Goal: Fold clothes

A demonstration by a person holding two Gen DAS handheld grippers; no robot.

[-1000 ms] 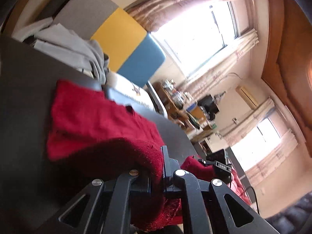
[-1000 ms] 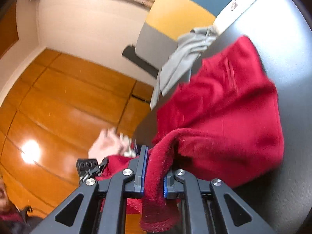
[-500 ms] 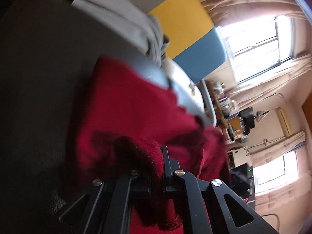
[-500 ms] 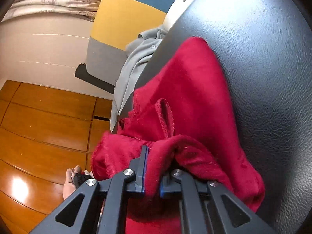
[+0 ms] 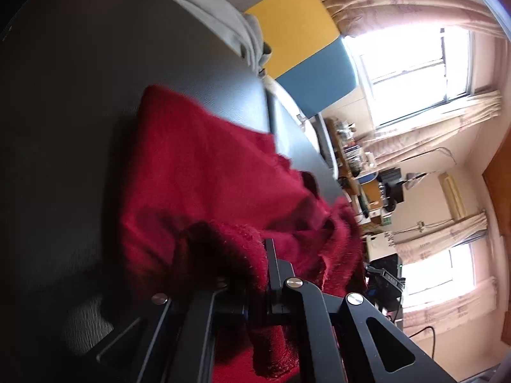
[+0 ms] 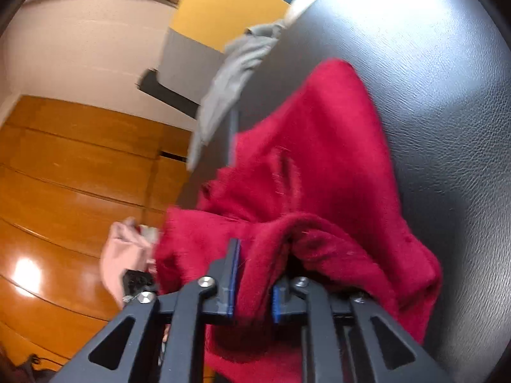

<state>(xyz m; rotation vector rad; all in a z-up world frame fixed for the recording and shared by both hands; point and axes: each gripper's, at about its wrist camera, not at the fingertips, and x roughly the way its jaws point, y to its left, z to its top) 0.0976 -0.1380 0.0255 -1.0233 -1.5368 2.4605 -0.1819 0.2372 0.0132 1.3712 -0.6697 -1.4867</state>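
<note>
A red fleecy garment [image 5: 204, 172] lies bunched on a black leather surface [image 5: 64, 102]. My left gripper [image 5: 255, 274] is shut on a fold of its near edge, and cloth hangs down between the fingers. In the right wrist view the same red garment [image 6: 319, 159] spreads over the black surface [image 6: 447, 79]. My right gripper [image 6: 254, 274] is shut on another fold of its edge. The person's hand with the left gripper shows at the left of the right wrist view [image 6: 124, 255].
Grey clothes [image 5: 217, 22] are piled at the far end of the black surface, also in the right wrist view [image 6: 233, 73]. A grey, yellow and blue panel [image 5: 303, 38] stands behind. A cluttered desk [image 5: 367, 172] and bright windows are beyond. Wooden floor [image 6: 64, 175] lies beside.
Both grippers have carried their held edges forward over the garment, so the red cloth now lies doubled and more bunched. Both stay shut on it.
</note>
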